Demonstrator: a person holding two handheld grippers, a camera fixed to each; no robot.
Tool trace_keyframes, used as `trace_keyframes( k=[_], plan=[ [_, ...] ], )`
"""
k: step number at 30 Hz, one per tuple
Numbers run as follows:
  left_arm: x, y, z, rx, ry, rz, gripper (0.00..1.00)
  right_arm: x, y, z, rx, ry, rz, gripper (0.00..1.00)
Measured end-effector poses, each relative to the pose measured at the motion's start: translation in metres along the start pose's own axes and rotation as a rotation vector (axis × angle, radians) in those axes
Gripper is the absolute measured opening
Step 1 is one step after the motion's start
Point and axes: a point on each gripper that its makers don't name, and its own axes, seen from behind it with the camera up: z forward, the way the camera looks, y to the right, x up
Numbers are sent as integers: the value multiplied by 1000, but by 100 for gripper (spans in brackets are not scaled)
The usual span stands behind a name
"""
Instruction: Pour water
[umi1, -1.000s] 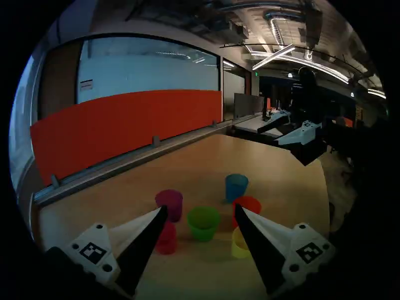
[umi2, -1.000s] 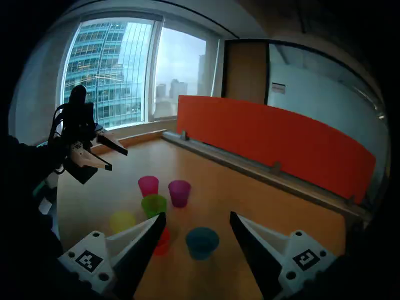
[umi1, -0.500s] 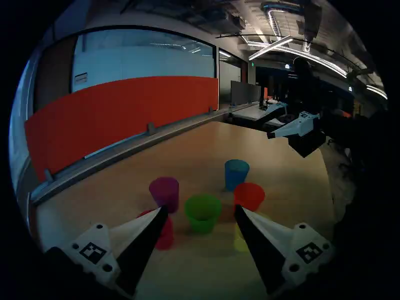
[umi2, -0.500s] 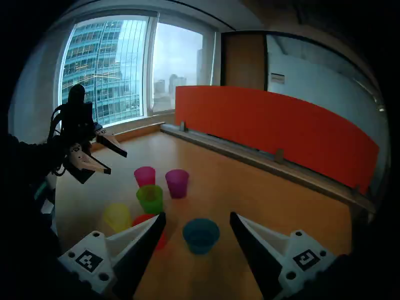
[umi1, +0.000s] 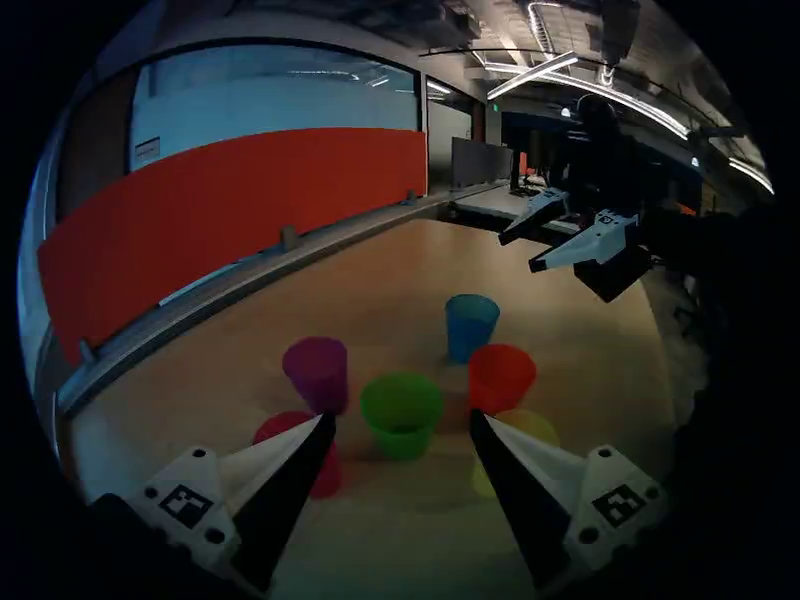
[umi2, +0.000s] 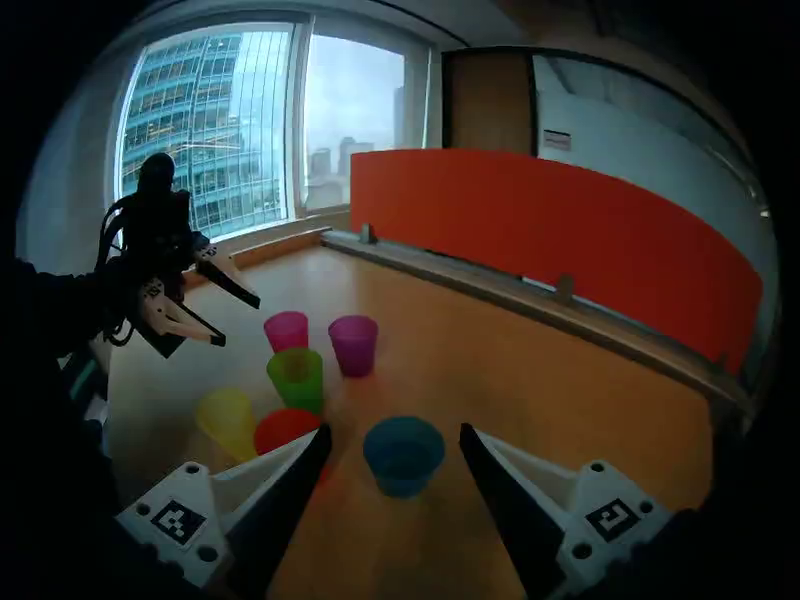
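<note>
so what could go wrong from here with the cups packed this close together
1. Closing the right gripper on the blue cup could nudge the red cup standing near it.
2. The left gripper faces the green cup, which is hemmed in by neighbours; its open jaws may clip one and tip it.
3. Both grippers face the same cluster from opposite sides, so they might collide over it.

No words or numbers are legible: the white notice (umi1: 146, 152) on the glass wall (umi1: 270, 105) is too small to read, and the left gripper (umi1: 400, 420) fingers (umi1: 560, 480) bear only letterless black-and-white square markers (umi1: 617, 504).
</note>
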Motion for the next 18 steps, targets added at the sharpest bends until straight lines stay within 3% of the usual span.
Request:
trace_keyframes(
  k=[18],
  plan=[
    [-13, -2, 25, -30, -73, 41, 99, -26, 2, 22, 10, -58, -11, 99]
  ],
)
